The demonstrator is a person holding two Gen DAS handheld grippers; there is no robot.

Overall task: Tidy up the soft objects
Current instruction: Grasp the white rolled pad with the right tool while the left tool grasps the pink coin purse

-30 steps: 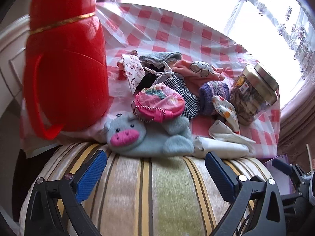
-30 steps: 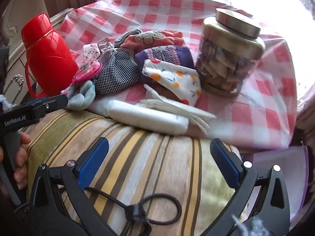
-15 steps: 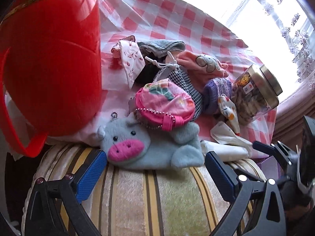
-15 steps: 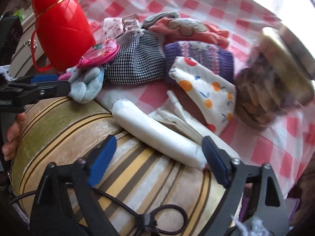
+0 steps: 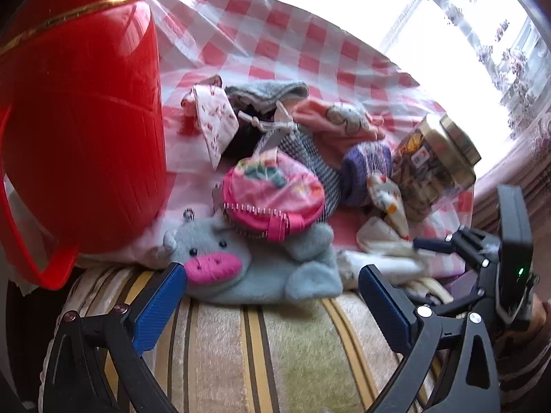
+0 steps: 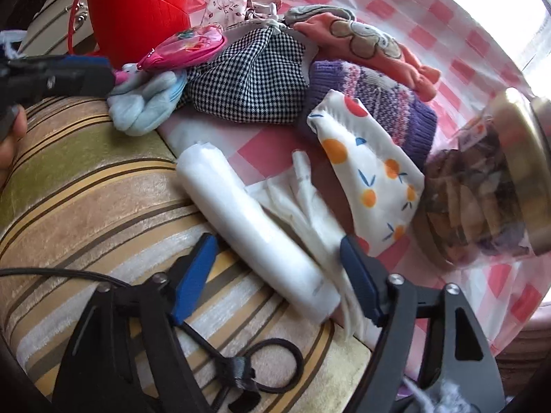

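A pile of soft things lies on a red-checked cloth. A blue plush animal point(image 5: 248, 272) with a pink snout lies at the near edge, a pink zip pouch point(image 5: 272, 199) on top of it. My left gripper point(image 5: 272, 285) is open, its fingers on either side of the plush. In the right wrist view my right gripper point(image 6: 279, 258) is open around a white roll point(image 6: 251, 227). Beyond it lie an orange-print pouch point(image 6: 372, 179), a purple knit piece point(image 6: 378, 103), a houndstooth bag point(image 6: 251, 79) and a salmon cloth point(image 6: 365, 41).
A big red thermos point(image 5: 75, 130) stands left of the pile. A glass jar with a gold lid point(image 6: 492, 186) stands at the right. A striped cushion point(image 5: 248, 351) lies under both grippers. Folded white plastic point(image 6: 310, 203) lies beside the roll.
Both grippers have moved forward to the pile. The left now brackets the plush; the right now brackets the white roll. Both stay open.
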